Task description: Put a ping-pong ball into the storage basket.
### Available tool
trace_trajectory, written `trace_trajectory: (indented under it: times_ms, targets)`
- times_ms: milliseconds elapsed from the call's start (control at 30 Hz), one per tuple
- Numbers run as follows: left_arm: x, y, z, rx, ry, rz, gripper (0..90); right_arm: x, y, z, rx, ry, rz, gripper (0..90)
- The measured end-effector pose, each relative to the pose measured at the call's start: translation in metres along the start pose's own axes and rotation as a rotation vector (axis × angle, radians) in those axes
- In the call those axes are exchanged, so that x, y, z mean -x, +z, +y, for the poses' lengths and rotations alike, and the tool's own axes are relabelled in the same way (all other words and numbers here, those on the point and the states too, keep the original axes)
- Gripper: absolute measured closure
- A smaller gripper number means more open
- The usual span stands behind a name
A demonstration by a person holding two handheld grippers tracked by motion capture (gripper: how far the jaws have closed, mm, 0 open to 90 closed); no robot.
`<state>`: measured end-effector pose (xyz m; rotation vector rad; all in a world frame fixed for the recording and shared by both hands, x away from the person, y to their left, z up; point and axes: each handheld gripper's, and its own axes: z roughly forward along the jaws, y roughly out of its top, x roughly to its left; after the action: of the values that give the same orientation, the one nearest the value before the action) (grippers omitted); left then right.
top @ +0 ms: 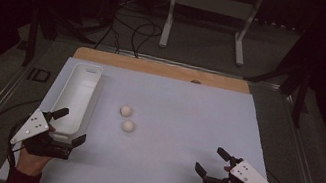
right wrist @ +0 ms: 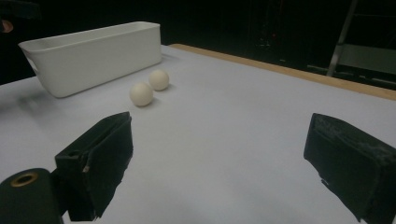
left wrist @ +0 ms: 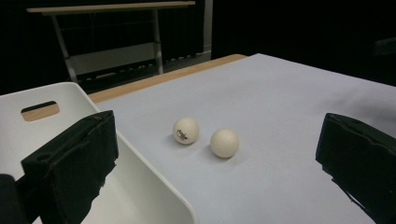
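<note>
1. Two small white ping-pong balls, one plain [top: 128, 126] and one with dark print [top: 126, 110]: touching or nearly touching on the pale grey table sheet [top: 185, 126], none gripped, none in the bin
2. Seen from the left gripper view: printed ball [left wrist: 186, 130] and plain ball [left wrist: 224, 143] ahead and between the two black jaws, well apart from both pads
3. Left gripper [top: 66, 127]: jaws spread wide, nothing between the pads; one jaw hanging over the near end of the long white plastic bin [top: 77, 98], the other outside its right wall, so straddling that wall without pinching it as far as can be told
4. Right gripper [top: 213, 160]: jaws likewise wide and empty, low over bare sheet near the front right of the table; balls far ahead and to its left, with the bin [right wrist: 93, 51] just beyond them
5. Step in hand, by judgement: the very start of the pick-up, both claws parked and no reach committed; likely aim, balls into the bin
6. Next move calls for: lifting one claw clear, carrying it forward to the nearer plain ball, lowering with jaws either side, closing gently
7. Risk: round, light balls prone to roll when nudged; neighbour close enough to be knocked away
</note>
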<state>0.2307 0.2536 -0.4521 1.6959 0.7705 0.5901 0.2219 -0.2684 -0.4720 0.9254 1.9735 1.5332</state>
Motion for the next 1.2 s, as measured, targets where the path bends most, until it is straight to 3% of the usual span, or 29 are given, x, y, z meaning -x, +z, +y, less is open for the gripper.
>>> trace_trajectory:
  times_ms: [633,1200]
  targets:
    - [0.001,0.000,0.003,-0.002,-0.015,0.003,0.0,-0.002,0.001,0.000,-0.006,-0.004,0.000,7.4]
    - [0.005,0.015,0.014,-0.039,-0.021,0.004,0.0,0.000,0.000,-0.003,-0.018,-0.001,-0.008,7.4]
